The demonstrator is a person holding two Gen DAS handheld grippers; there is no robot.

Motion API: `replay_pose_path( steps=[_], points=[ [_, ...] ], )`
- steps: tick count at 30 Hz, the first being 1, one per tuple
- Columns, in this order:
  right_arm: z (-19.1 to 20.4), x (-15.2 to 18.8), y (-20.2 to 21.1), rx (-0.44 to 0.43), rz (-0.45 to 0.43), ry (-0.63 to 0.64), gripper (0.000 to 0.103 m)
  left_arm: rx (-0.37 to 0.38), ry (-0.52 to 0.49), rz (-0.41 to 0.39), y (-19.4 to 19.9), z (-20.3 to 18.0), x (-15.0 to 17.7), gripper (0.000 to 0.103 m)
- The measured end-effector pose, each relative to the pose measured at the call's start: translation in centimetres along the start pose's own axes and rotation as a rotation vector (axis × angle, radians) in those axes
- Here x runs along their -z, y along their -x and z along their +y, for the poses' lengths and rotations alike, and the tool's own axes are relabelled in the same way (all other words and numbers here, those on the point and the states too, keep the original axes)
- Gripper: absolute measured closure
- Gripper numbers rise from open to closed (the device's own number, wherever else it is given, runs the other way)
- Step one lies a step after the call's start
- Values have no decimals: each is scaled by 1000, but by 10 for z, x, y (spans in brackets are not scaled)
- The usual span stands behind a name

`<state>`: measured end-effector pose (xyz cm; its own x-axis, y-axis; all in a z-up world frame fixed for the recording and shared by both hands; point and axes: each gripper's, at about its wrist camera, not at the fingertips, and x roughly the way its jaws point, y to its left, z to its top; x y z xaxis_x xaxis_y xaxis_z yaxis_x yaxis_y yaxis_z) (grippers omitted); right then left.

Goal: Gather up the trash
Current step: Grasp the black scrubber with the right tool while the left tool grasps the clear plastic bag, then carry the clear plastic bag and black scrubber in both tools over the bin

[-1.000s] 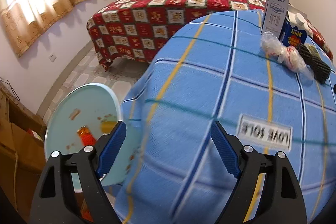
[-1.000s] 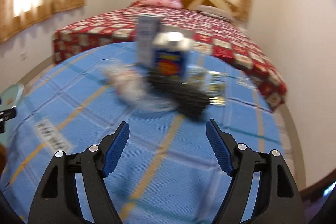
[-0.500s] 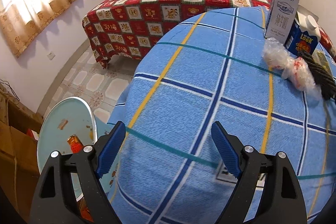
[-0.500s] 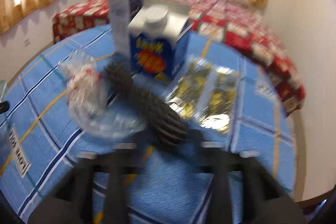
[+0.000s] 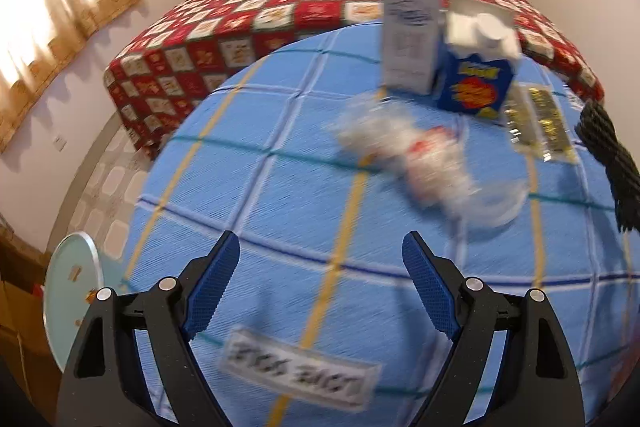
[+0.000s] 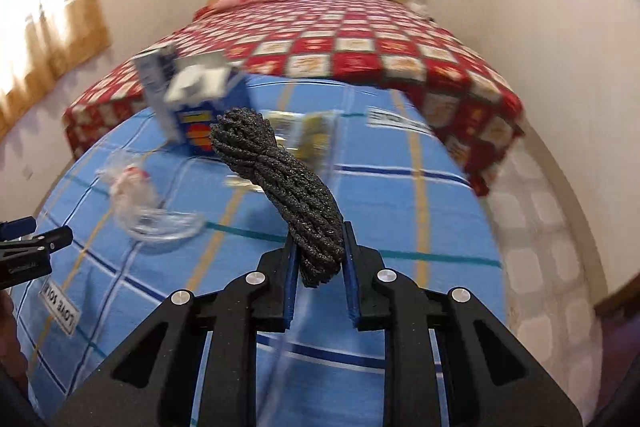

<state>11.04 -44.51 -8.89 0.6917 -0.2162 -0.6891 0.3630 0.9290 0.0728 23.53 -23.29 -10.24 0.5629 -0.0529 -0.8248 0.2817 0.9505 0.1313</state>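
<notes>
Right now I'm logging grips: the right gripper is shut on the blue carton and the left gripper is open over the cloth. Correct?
Not quite. The right gripper is shut on the black net bundle, not the blue carton, which stands untouched behind it, as the right wrist view shows. The left gripper is open over the cloth.

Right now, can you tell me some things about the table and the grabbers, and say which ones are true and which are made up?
1. The right gripper pinches a black bundle of coiled rope. True.
2. The left gripper holds the crumpled clear plastic wrapper. False: it is open and holds nothing.
3. The blue drink carton stands beside a tall white box. True.
4. The tablecloth is plain green. False: it is blue with stripes.
</notes>
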Motion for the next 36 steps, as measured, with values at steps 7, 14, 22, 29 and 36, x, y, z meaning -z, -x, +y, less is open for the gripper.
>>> replay_pose_path(
  steps=[7,14,22,29,36],
  points=[
    [-28,3,2,-16,-5,-21,82,24,-14,0,-11,-43,-25,21],
    [-17,8,1,-45,6,-6,82,83,2,92,-46,-49,-26,64],
    [11,10,7,-74,-3,28,82,137,-35,33,-11,-16,-8,69],
    [55,14,8,-97,-1,94,82,66,-50,2,13,29,20,69],
    [97,21,5,-118,2,141,82,67,-35,-5,27,61,43,69]
  ],
)
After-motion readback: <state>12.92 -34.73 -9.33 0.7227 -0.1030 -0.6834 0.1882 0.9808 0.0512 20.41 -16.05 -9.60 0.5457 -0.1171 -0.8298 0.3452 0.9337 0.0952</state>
